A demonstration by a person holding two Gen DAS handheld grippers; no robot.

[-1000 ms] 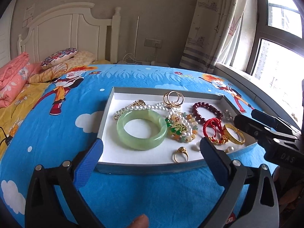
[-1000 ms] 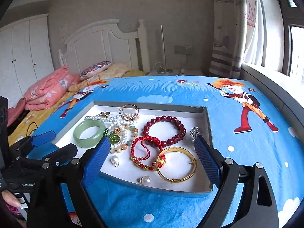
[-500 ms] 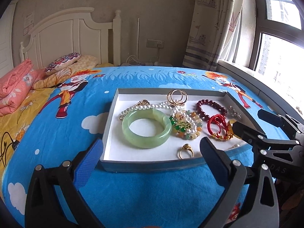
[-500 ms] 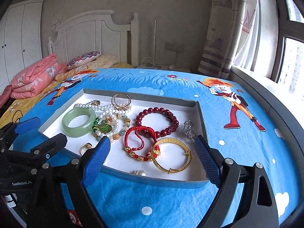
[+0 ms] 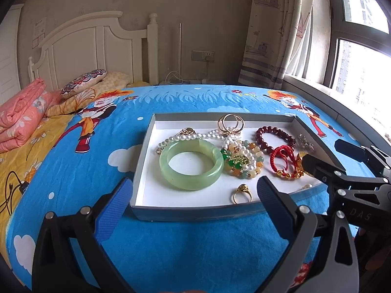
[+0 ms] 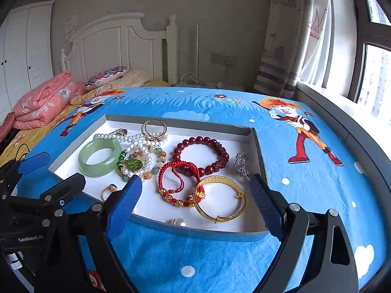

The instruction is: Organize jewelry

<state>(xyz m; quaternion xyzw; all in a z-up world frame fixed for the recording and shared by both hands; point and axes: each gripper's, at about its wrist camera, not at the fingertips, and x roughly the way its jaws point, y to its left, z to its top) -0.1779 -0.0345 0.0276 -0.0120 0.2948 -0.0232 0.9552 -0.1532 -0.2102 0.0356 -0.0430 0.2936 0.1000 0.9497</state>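
A shallow grey tray with a white floor lies on the blue bedspread. In it are a jade bangle, a pearl strand, gold hoops, a mixed bead bracelet with a green pendant, a dark red bead bracelet, a red cord bracelet, a gold bangle and a gold ring. My left gripper hovers open at the tray's near left edge. My right gripper stands open over the near right part, holding nothing.
A silver trinket lies by the tray's right wall and a pearl earring by its front wall. Folded pink bedding and a pillow sit at the bed's head. A window sill runs along the right.
Both wrist views have swung slightly, so the tray sits a little differently in each. The jewelry has not moved and both pairs of jaws stand as wide as before.
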